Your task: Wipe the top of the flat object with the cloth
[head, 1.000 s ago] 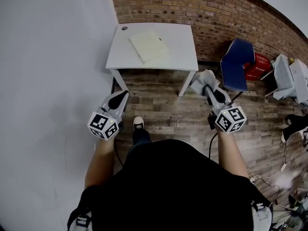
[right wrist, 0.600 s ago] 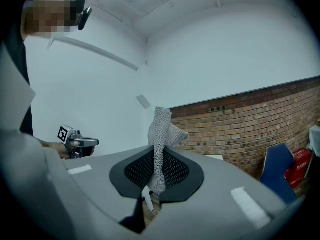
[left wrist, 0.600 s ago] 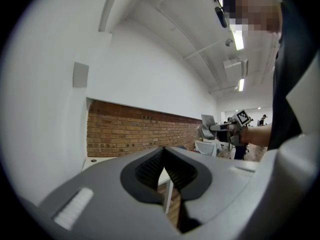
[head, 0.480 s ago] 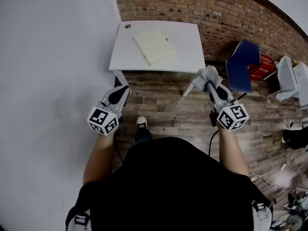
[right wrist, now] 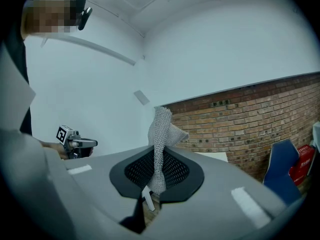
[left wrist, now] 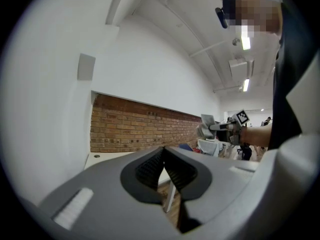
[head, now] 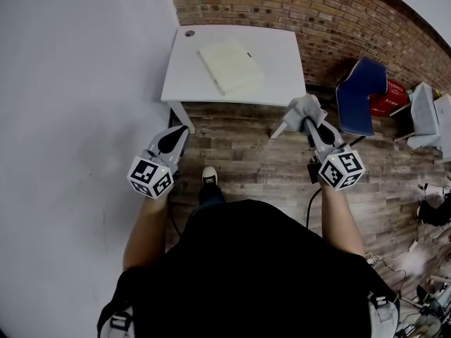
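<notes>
Cloth (head: 303, 108) is up in the air, a grey knitted rag pinched in the right gripper (head: 309, 124) and flopping over its tip, just in front of the near corner of the white table (head: 189, 76). The flat object (head: 230, 65), pale and book-shaped, lies on that table, well apart from both tools. Against a second ago, the table has slid right and a touch up in the head view, while the grippers have barely shifted. The right jaws are narrow, clamped on the cloth, which stands up between the pads. The left gripper (head: 181, 129) hangs over the wooden floor (head: 239, 153), jaws pressed together with nothing between them.
</notes>
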A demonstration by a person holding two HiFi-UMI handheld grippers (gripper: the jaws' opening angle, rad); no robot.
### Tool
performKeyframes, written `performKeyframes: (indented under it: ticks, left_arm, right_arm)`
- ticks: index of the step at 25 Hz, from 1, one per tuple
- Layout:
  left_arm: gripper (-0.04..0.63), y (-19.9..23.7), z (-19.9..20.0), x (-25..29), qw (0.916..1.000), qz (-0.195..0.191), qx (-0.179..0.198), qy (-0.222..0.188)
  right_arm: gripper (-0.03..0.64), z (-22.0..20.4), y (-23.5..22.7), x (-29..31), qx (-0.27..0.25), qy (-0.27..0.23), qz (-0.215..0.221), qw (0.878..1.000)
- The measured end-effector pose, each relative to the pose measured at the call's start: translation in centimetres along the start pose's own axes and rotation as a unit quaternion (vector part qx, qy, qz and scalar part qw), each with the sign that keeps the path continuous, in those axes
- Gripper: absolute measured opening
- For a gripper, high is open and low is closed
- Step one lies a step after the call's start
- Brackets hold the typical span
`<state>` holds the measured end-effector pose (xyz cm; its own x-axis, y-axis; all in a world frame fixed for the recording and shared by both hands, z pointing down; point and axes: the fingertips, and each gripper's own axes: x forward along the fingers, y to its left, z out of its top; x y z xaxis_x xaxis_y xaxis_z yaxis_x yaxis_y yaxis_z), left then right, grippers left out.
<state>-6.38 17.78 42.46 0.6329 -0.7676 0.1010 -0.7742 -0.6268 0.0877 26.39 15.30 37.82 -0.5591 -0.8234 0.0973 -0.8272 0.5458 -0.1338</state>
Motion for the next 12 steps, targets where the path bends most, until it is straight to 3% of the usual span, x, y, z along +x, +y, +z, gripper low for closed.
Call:
performKeyframes:
  ticks: [12]
  left_arm:
    - [0.002,4.3,-0.4,2.8,0.9999,-0.003,-0.013,0.009]
  right_arm:
    - [0.015,0.9,-1.2,4.8,0.001,0.003,-0.004,1.000]
